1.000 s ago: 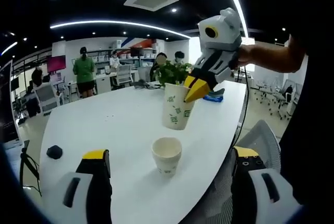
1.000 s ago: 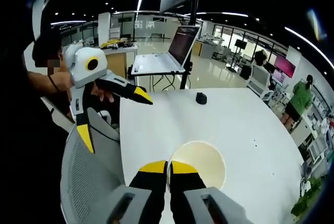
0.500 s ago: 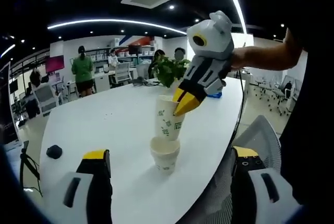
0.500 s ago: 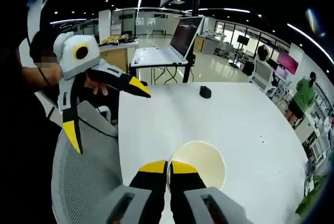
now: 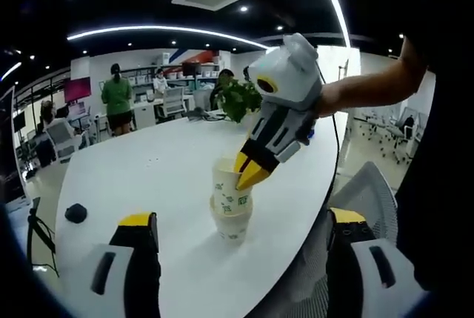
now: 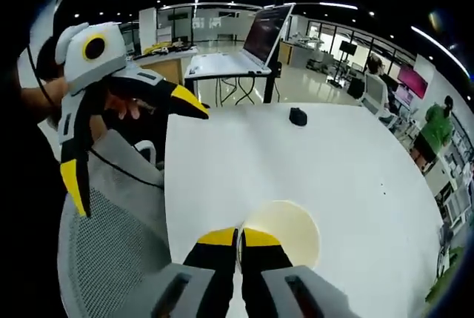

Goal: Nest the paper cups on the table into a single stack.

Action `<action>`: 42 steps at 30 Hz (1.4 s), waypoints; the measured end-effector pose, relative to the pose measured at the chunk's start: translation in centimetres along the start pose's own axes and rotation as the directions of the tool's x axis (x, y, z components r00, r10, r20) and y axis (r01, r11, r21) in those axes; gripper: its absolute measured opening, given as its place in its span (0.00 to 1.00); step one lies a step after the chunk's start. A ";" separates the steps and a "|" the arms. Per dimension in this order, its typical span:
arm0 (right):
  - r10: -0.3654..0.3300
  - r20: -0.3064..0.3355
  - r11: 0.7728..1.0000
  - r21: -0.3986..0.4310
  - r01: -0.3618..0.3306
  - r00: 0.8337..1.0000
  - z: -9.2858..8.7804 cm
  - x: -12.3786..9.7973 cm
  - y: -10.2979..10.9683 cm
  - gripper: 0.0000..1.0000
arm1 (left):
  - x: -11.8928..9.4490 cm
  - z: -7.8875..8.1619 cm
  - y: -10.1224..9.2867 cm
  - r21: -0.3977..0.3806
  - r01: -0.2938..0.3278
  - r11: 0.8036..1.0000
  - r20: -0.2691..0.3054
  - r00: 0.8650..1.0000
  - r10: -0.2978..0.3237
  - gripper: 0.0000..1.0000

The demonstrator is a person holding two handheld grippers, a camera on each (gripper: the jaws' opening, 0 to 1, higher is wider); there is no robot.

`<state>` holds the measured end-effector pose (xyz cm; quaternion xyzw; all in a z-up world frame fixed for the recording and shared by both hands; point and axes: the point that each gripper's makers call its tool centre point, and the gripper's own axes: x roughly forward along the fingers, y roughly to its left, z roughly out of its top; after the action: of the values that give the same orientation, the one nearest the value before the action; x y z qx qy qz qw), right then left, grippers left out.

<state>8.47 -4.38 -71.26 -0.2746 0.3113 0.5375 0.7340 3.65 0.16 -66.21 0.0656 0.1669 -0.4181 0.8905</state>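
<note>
Right gripper (image 5: 246, 173) pinches the rim of the upper paper cup (image 5: 225, 187), part-nested in 1 lower cup (image 5: 230, 225). Left gripper (image 6: 118, 144) hangs wide open, empty. Thin, light, crushable paper: grip the rim gently.

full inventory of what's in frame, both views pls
paper cups: 2, white with green print, one nested in the other near the table edge
table: 1, white
black object: 1, on the table's far side
plant: 1, green, at the table's far end
laptop: 1, open, on a stand beyond the table
mesh chair: 1, grey, beside the table
right hand-held gripper: shut on the upper cup's rim
left hand-held gripper: open
</note>
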 end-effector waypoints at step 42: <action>0.086 -0.029 0.978 0.192 -0.079 0.996 -3.6 5.1 0.9 0.04 | -0.1 -1.4 -0.2 -0.001 0.003 1.000 -0.044 0.999 -0.004 0.91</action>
<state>8.24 -3.65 -77.47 -0.1996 0.3862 0.5301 0.7280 3.10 0.45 -67.47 0.0742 0.1867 -0.4181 0.8859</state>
